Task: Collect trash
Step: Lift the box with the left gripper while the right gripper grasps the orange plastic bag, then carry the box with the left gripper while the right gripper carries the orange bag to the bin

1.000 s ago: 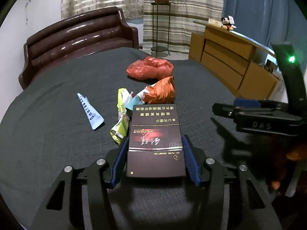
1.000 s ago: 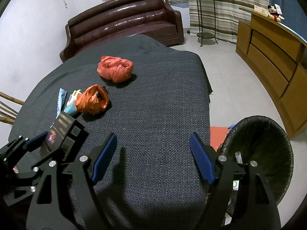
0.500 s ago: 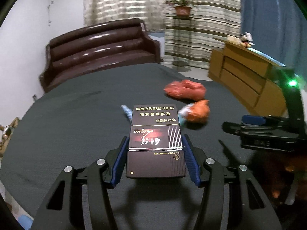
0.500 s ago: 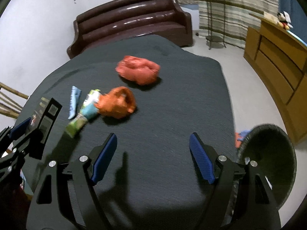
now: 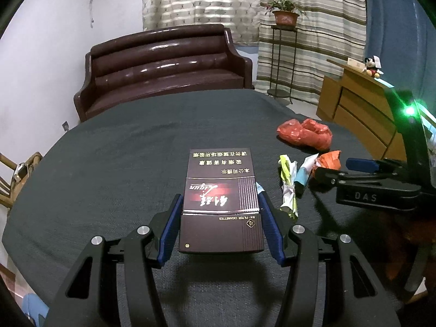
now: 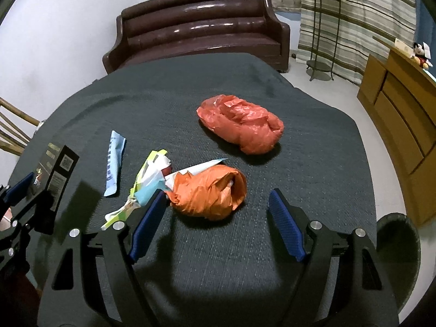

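Observation:
My left gripper (image 5: 219, 212) is shut on a dark cigarette box (image 5: 220, 199) and holds it above the dark table (image 5: 122, 150). The box also shows in the right wrist view (image 6: 54, 171), at the far left. My right gripper (image 6: 216, 220) is open and empty, low over the table just in front of an orange crumpled bag (image 6: 209, 190). A larger red crumpled bag (image 6: 242, 128) lies beyond it. Crumpled green and white wrappers (image 6: 144, 182) and a light blue sachet (image 6: 114, 163) lie to the left of the orange bag.
A black trash bin (image 6: 397, 248) stands on the floor off the table's right edge. A brown leather sofa (image 6: 201, 30) is behind the table, a wooden dresser (image 6: 403, 114) at the right, a plant stand (image 6: 324, 27) by the curtains.
My left gripper has swung left and back with the box, so the trash now lies to its right. My right gripper has moved left and forward, up to the orange bag.

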Available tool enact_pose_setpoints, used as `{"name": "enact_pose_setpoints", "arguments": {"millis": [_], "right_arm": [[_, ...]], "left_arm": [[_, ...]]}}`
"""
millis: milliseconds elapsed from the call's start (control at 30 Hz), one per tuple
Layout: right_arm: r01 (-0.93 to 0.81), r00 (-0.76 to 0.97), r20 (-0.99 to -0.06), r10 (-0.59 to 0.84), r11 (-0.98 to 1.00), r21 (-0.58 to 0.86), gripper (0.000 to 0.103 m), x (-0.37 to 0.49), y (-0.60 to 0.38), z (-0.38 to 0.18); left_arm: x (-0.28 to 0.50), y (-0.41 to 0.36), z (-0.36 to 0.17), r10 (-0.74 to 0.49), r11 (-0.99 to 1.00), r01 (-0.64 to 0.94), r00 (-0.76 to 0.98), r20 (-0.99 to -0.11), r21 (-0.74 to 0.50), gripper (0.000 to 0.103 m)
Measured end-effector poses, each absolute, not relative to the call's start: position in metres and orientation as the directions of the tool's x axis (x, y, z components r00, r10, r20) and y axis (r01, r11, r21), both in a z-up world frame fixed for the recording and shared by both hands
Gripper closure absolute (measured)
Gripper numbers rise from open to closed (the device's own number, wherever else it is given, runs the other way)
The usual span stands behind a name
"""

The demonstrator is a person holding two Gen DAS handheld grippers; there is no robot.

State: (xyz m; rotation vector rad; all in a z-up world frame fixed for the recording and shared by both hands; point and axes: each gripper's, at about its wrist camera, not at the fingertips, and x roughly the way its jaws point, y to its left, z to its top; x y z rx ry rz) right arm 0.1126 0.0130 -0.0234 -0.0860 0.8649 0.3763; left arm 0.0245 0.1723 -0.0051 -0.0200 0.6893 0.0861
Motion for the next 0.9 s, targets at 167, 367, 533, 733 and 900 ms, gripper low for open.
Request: {"name": "enact_pose_setpoints", "arguments": {"millis": [167,367,533,733,900], "right_arm": [[-0.369,0.592,-0.757,0.277,0.928,0.050,0.050,0.106,0.013,-0.025],[-0.339,0.622,-0.733,0.274,0.939,0.063,0.052,0.092,-0.009,-0.016],[-0.270,0.662,-0.711,0.235,0.961,0.066,0.052,0.076,-0.054,-0.004],[-0.143,0.704,-0.697,0.135,0.989,0.046,0.052,0.058,-0.124,0.005],[-0.019,0.721,-0.693,0.031,1.000,0.025,0.052,0.042,-0.192,0.006]], "left_arm": [[0.024,0.172,-0.004,0.056,0.997,-0.077,0.772,-0.633,-0.005,0.048],[0.022,0.160,0.002,0.024,0.999,-0.042,0.784,-0.620,-0.014,0.048],[0.023,0.134,0.008,-0.024,1.000,0.010,0.792,-0.611,-0.026,0.048],[0.023,0.086,0.014,-0.123,0.992,0.123,0.794,-0.595,-0.040,0.048],[0.024,0.036,0.016,-0.212,0.972,0.231,0.783,-0.584,-0.042,0.048]]}}
